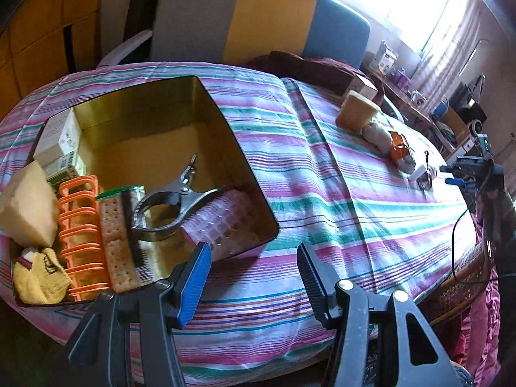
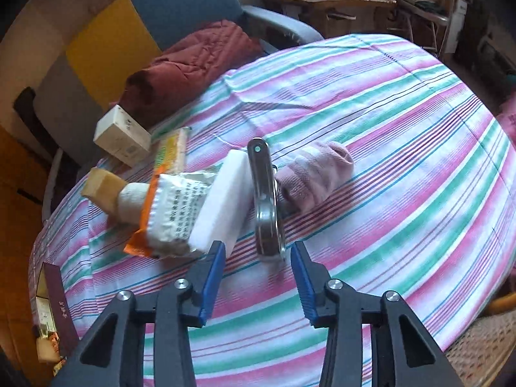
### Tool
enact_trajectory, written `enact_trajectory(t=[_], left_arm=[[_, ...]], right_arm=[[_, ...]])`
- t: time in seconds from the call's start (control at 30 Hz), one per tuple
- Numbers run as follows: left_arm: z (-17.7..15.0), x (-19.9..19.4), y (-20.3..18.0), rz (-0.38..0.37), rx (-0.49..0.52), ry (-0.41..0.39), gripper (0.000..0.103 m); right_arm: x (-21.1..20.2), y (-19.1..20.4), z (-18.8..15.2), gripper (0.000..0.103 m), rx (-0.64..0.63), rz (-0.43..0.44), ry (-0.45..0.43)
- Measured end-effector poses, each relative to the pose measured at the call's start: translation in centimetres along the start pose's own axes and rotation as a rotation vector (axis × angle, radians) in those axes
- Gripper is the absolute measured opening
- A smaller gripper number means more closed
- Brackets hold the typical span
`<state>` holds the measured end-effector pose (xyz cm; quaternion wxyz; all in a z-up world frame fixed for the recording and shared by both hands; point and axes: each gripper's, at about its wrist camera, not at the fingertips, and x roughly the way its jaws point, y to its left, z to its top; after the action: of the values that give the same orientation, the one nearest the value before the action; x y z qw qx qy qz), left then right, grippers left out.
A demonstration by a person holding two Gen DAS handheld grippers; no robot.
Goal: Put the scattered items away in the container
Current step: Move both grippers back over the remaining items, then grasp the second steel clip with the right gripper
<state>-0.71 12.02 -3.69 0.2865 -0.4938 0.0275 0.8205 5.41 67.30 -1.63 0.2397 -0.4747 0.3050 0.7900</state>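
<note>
On striped cloth, our right gripper (image 2: 256,277) gaping at 12 o'clock before steel folding knife (image 2: 266,206), left gripper (image 1: 254,277) open beside gold rectangular tin (image 1: 238,148).

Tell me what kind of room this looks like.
Probably a lived-in room at home. A table under a striped cloth holds household odds and ends, an armchair stands behind it with a red quilt, and a cluttered wooden desk carries a mug.
</note>
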Motion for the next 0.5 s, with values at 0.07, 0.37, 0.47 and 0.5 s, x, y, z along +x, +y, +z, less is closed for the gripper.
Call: enact_trajectory(t=[0.07, 0.37, 0.47, 0.5], left_arm=[[0.1, 0.3, -0.4, 0.001, 0.011, 0.009, 0.056], [0.7, 1.1, -1.8, 0.005, 0.047, 0.030, 0.056], [1.0, 1.4, -2.4, 0.000, 0.062, 0.035, 0.056], [1.1, 1.6, -2.6, -0.003, 0.067, 0.037, 0.056]], right_arm=[[0.8, 0.0, 0.4, 0.043, 0.003, 0.003, 0.013], [4.3, 0.6, 2.3, 0.042, -0.009, -0.022, 0.055], [5.2, 0.7, 2.9, 0.041, -0.008, -0.035, 0.057], [5.4, 0.8, 3.1, 0.041, -0.014, -0.034, 0.059]])
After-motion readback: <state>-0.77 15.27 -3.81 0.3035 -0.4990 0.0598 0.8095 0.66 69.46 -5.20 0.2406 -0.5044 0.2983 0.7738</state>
